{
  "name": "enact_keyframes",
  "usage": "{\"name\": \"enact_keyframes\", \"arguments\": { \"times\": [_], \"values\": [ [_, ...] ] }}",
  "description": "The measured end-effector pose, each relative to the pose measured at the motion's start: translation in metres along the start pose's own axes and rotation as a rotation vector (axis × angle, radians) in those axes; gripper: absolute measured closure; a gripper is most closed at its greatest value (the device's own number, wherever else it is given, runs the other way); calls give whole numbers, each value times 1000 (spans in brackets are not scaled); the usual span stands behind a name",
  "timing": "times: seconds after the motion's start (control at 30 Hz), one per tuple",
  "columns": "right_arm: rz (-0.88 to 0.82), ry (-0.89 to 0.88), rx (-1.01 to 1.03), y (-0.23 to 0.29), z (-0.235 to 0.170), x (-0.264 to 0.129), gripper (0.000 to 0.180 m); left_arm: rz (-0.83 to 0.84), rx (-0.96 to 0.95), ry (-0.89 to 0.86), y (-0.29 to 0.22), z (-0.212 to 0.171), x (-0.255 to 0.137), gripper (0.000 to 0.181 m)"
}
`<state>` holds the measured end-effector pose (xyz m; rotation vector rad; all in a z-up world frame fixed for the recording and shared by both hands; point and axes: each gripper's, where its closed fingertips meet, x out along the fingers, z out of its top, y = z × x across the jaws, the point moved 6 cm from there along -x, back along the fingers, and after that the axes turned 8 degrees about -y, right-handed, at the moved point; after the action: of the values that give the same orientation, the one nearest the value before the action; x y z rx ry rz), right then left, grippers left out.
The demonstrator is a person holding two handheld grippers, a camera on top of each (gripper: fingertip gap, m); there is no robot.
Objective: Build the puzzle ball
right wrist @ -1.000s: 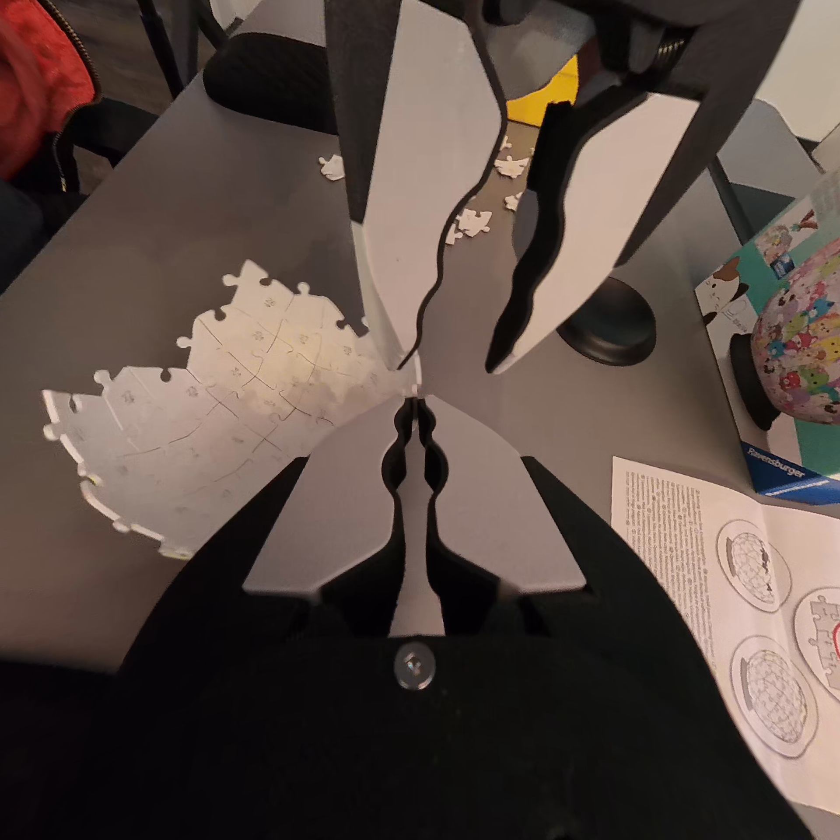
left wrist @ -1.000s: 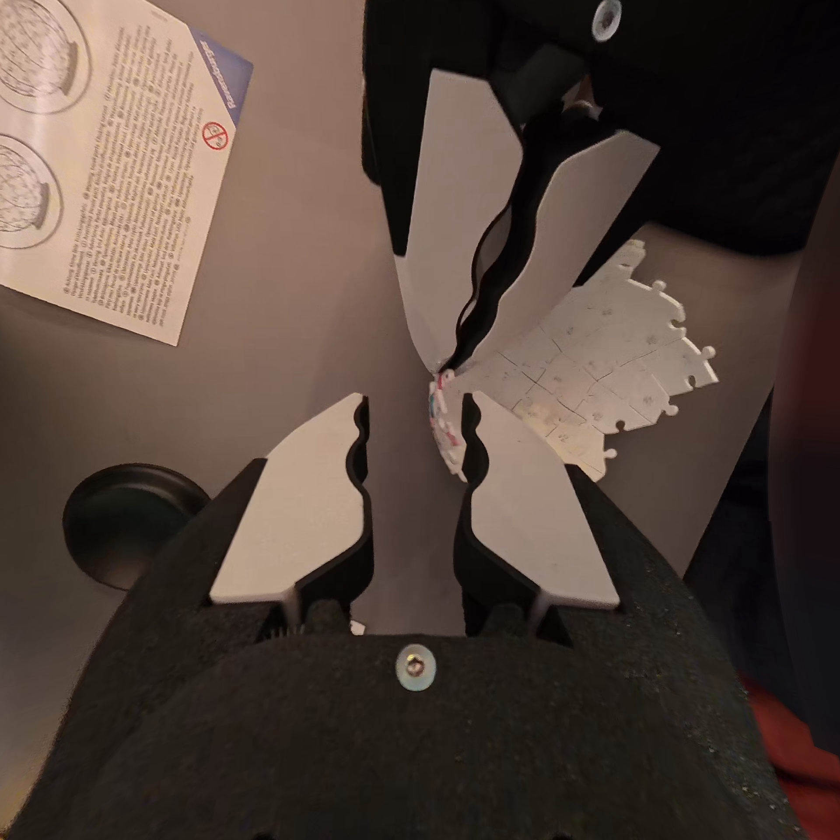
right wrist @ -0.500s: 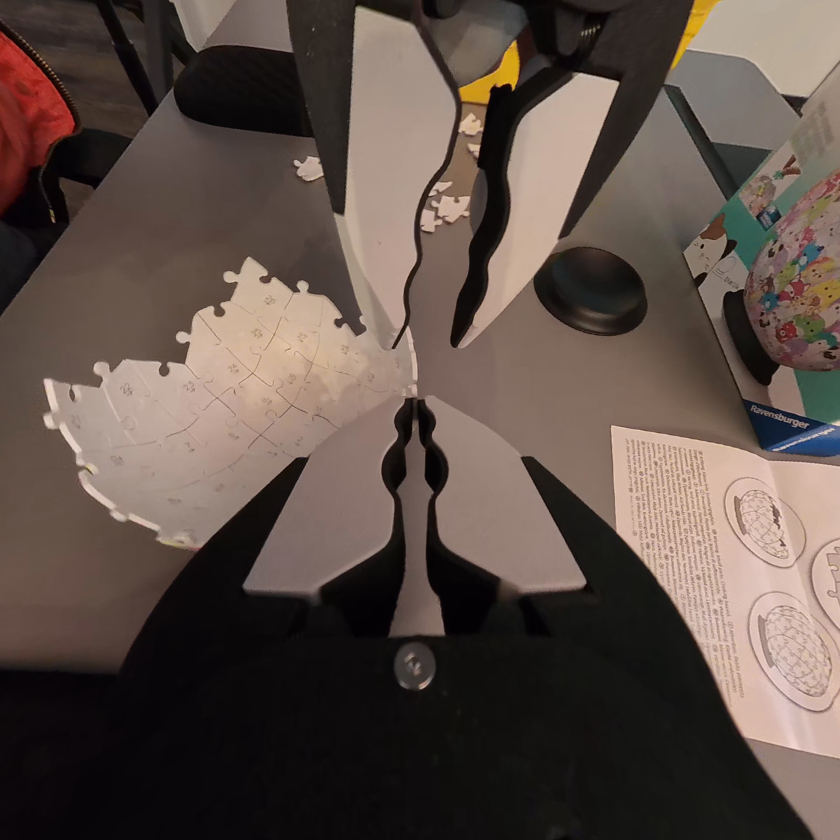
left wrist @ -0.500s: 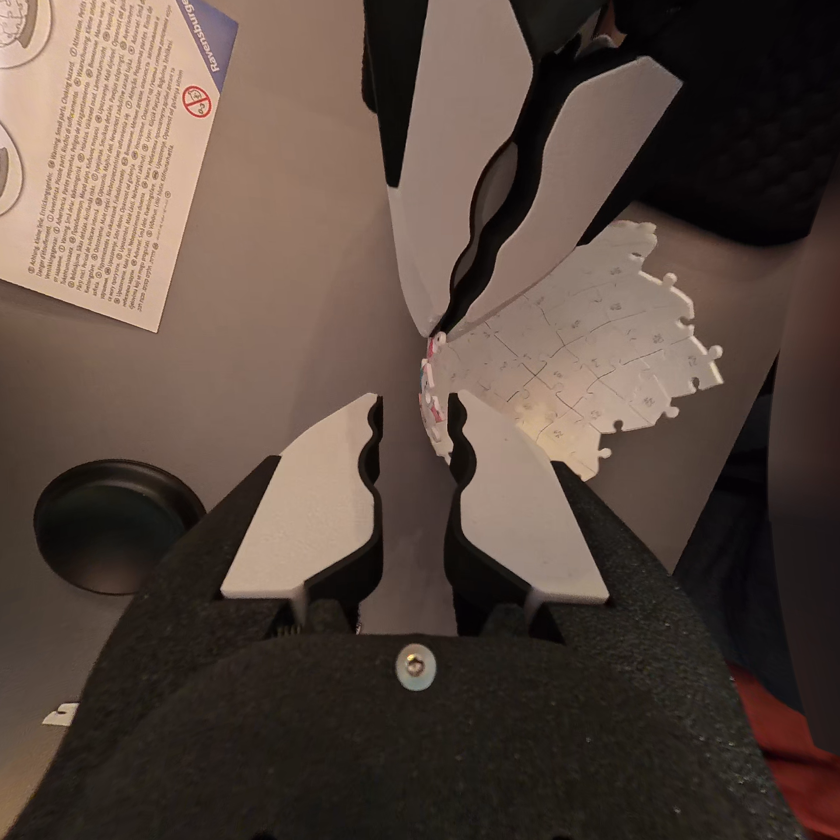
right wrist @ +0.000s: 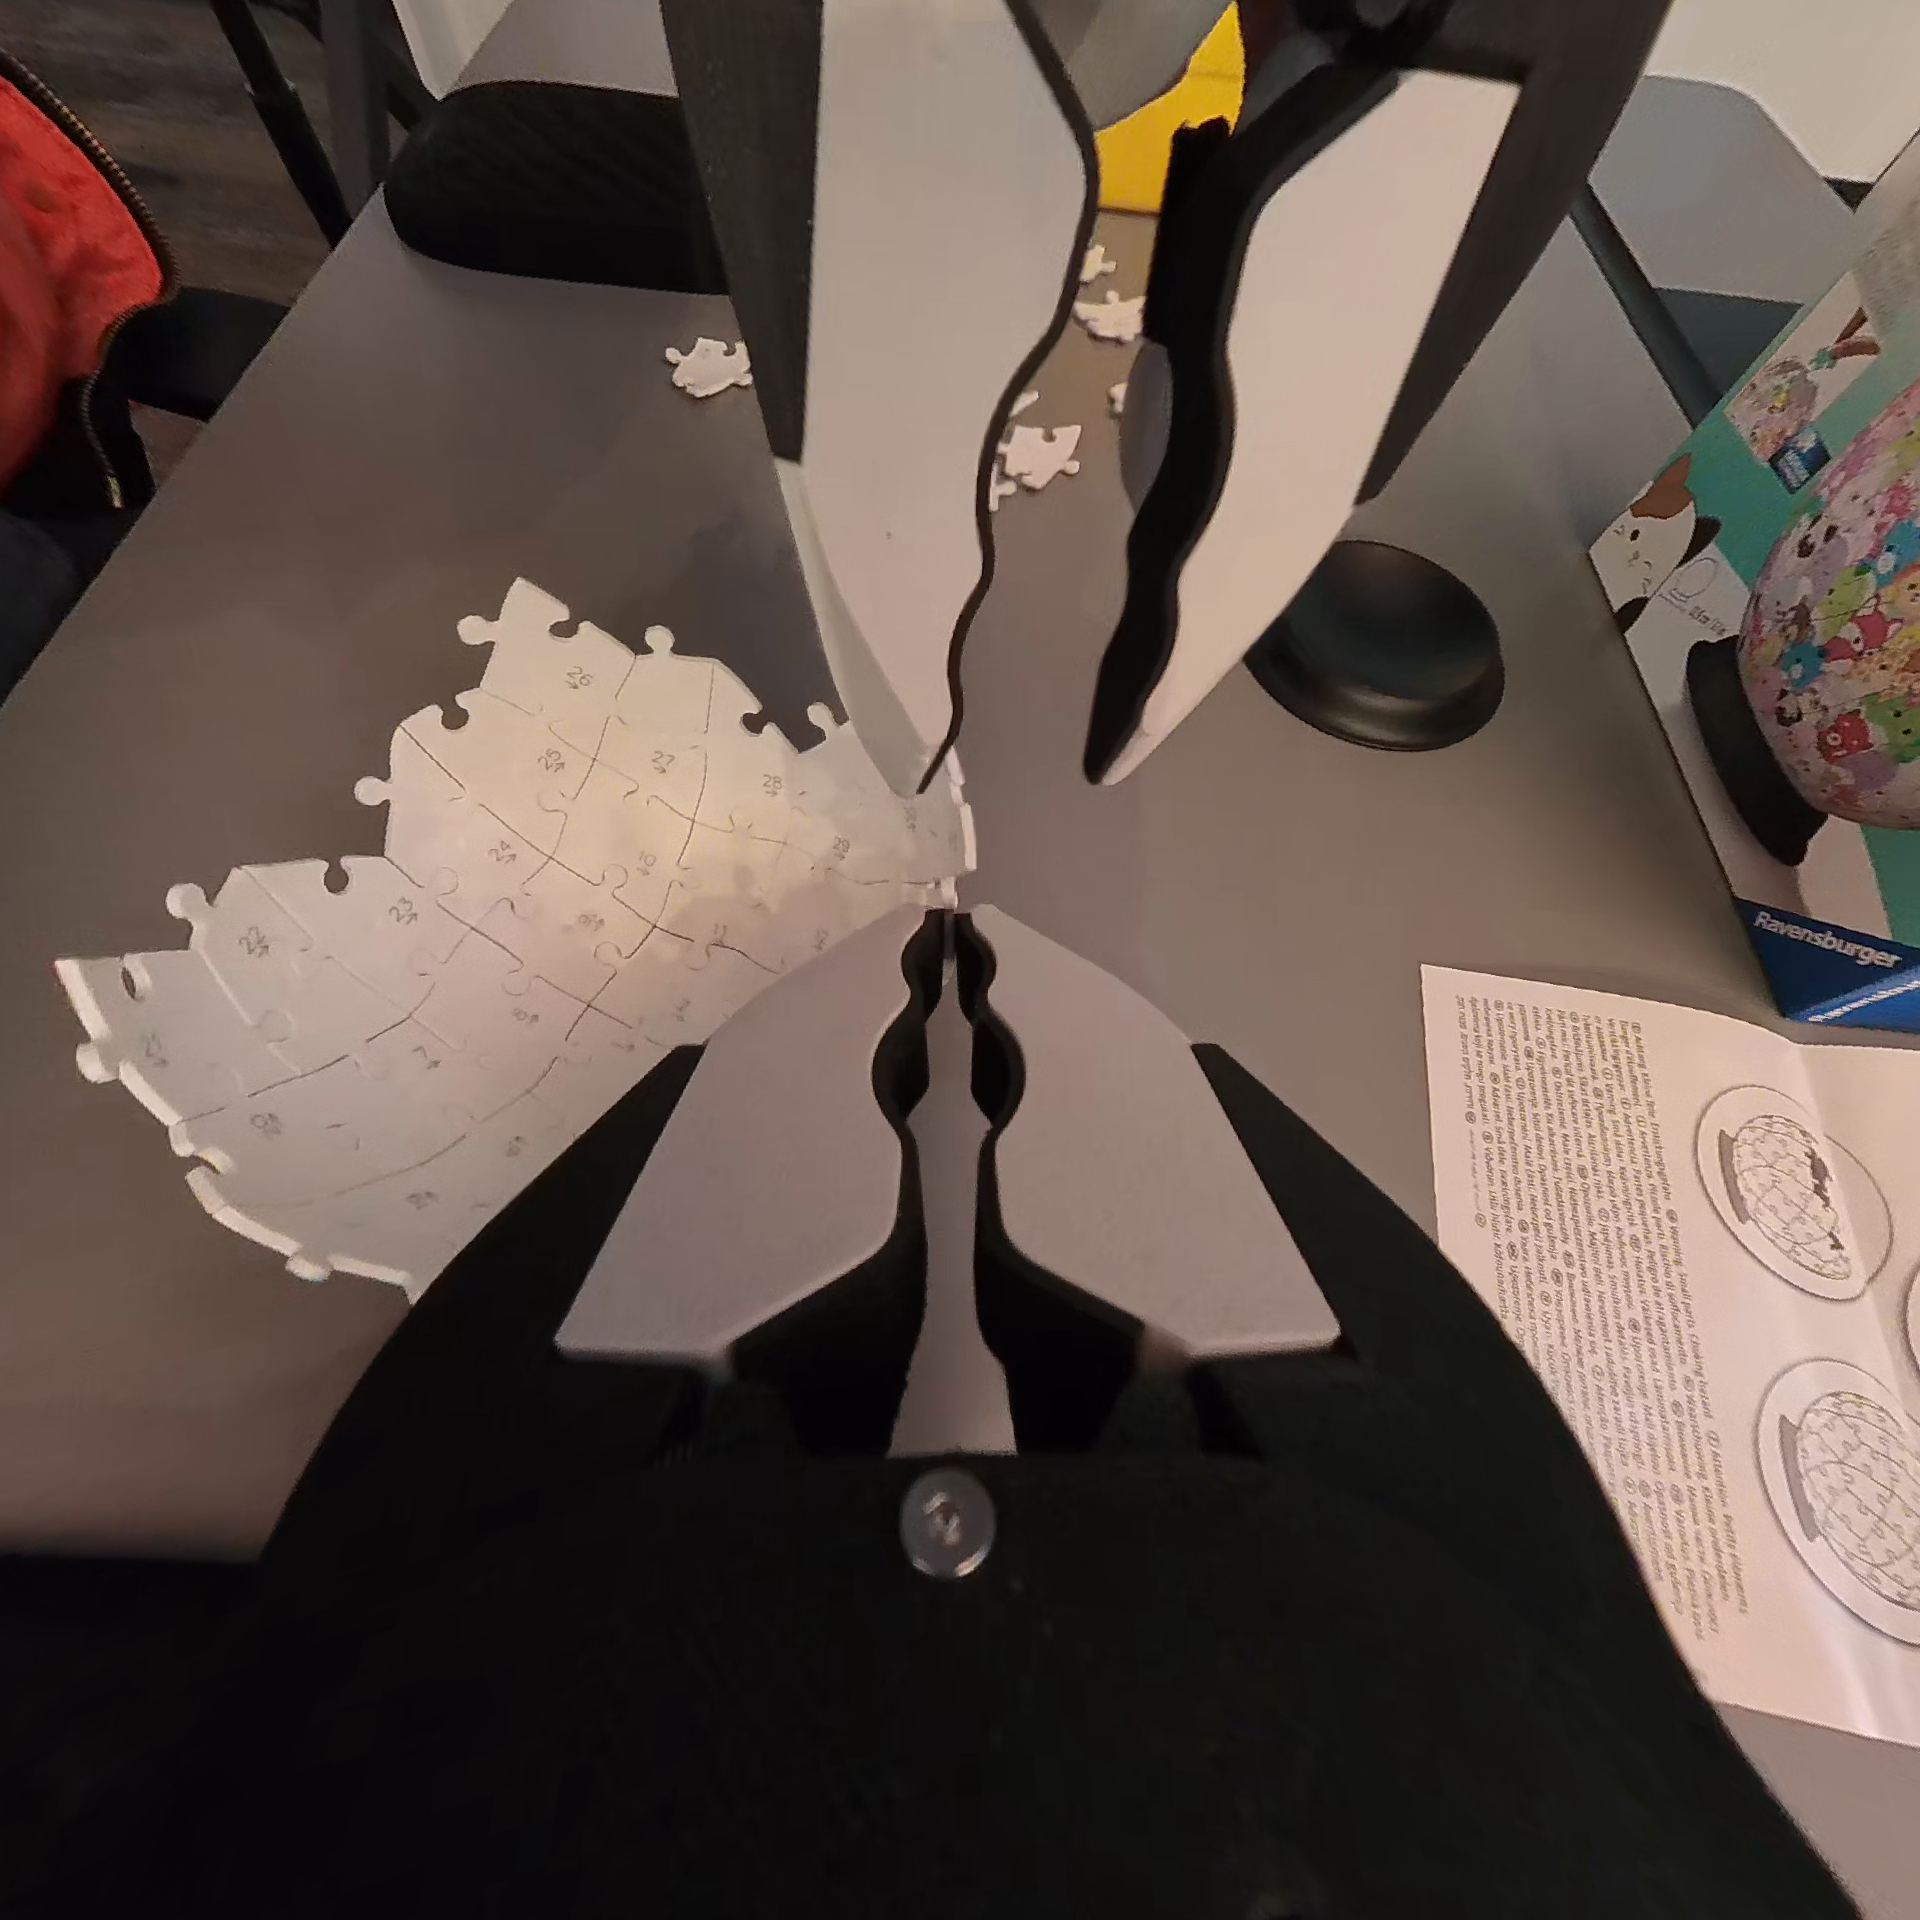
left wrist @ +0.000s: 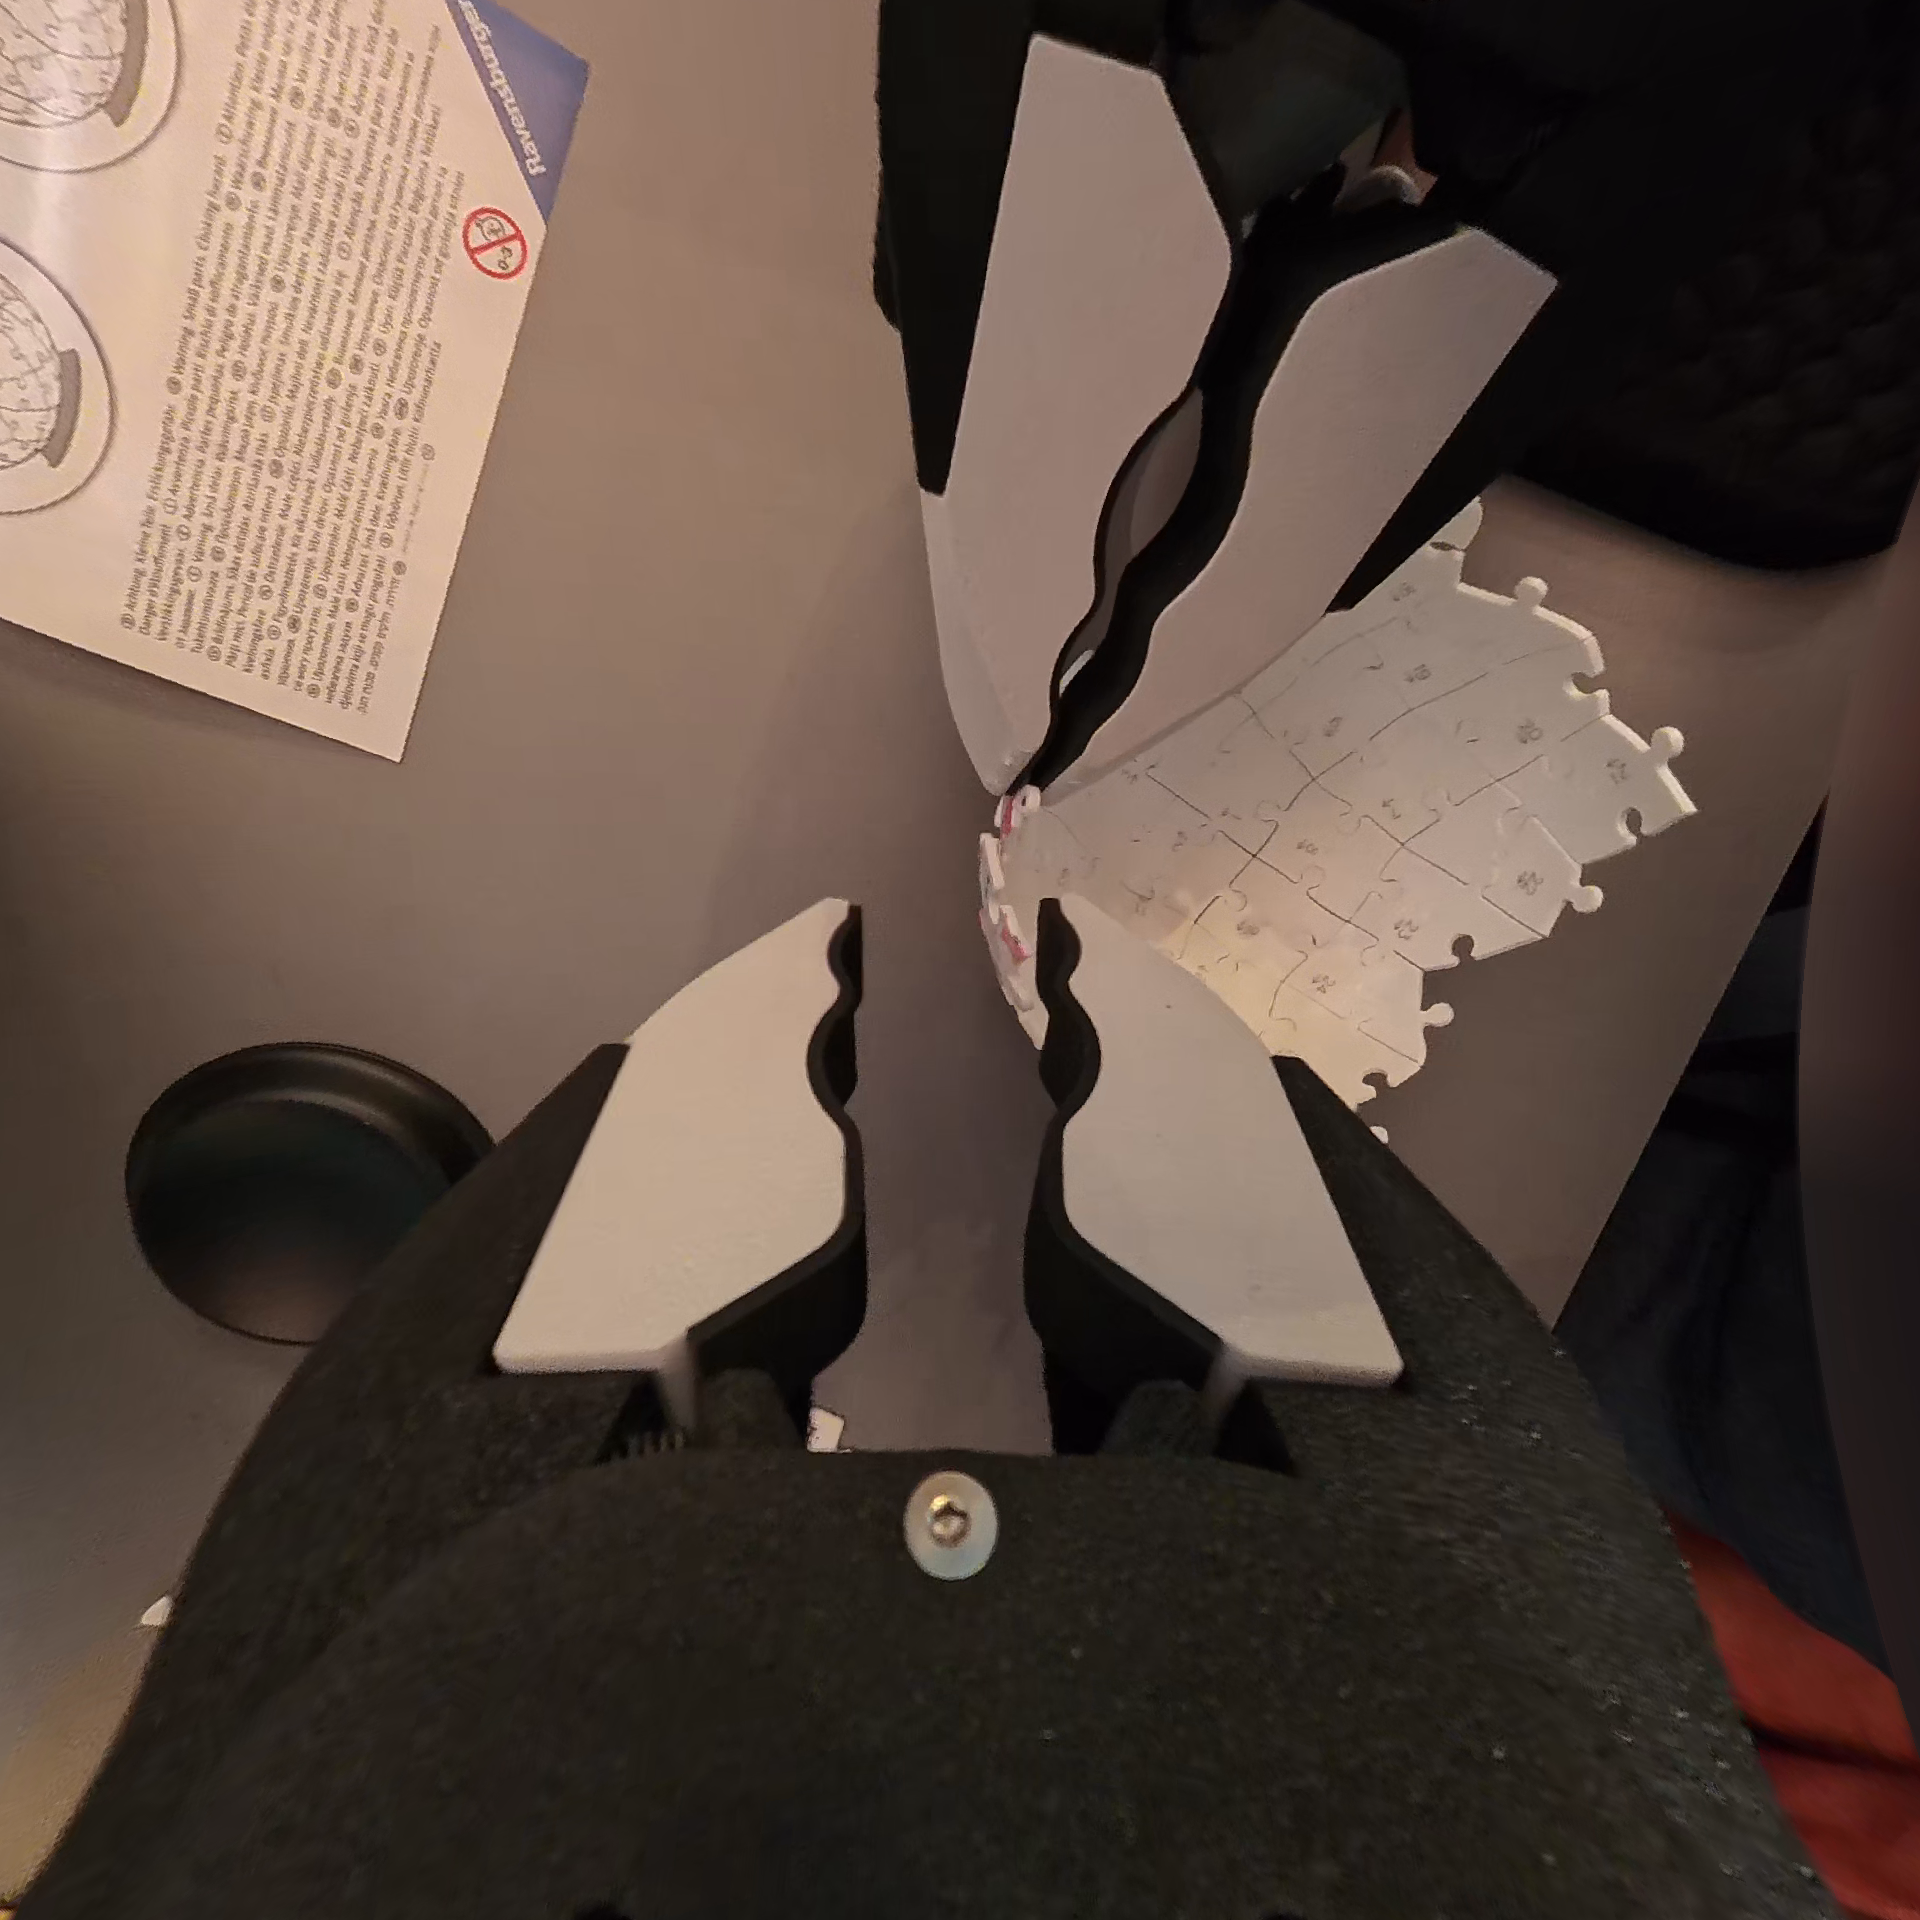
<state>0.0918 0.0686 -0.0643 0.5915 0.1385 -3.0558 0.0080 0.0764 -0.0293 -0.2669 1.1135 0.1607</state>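
In the left wrist view, the left gripper [left wrist: 948, 914] has its fingers spread apart with bare grey table [left wrist: 675, 831] showing between them, and it grips nothing. Its right finger [left wrist: 1174, 1143] sits just beside the coloured edge of the curved puzzle section [left wrist: 1351, 831], a shell of joined white pieces with their numbered backs facing up, lying to the right above the table. The right gripper [left wrist: 1029, 784] reaches in from the top, its tips pinched together on the top corner of that shell's edge. A printed instruction sheet [left wrist: 291, 364] lies at upper left and a black round stand [left wrist: 281, 1184] at lower left. In the right wrist view, the right gripper [right wrist: 948, 914] is closed, its tips meeting at the narrow end of the puzzle section [right wrist: 499, 935], which fans out to the left. The left gripper [right wrist: 1013, 784] comes down from the top with a clear gap between its tips. Loose puzzle pieces [right wrist: 1039, 452] lie scattered on the far part of the table, the black stand [right wrist: 1382, 665] sits right of centre, the puzzle box [right wrist: 1818, 644] stands at the right edge, and the instruction sheet [right wrist: 1662, 1247] lies below it.
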Motion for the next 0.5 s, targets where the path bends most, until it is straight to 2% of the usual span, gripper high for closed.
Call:
{"name": "enact_keyframes", "arguments": {
  "times": [0.27,0.33,0.5],
  "values": [
    [7,-13,13,1,1,0,177,-3,-21,45,2,3,3,146],
    [3,-21,18,0,1,-1,177,-6,-13,69,2,3,5,154],
    [15,-46,39,-1,3,-2,177,-14,-7,77,0,3,6,163]
  ]
}}
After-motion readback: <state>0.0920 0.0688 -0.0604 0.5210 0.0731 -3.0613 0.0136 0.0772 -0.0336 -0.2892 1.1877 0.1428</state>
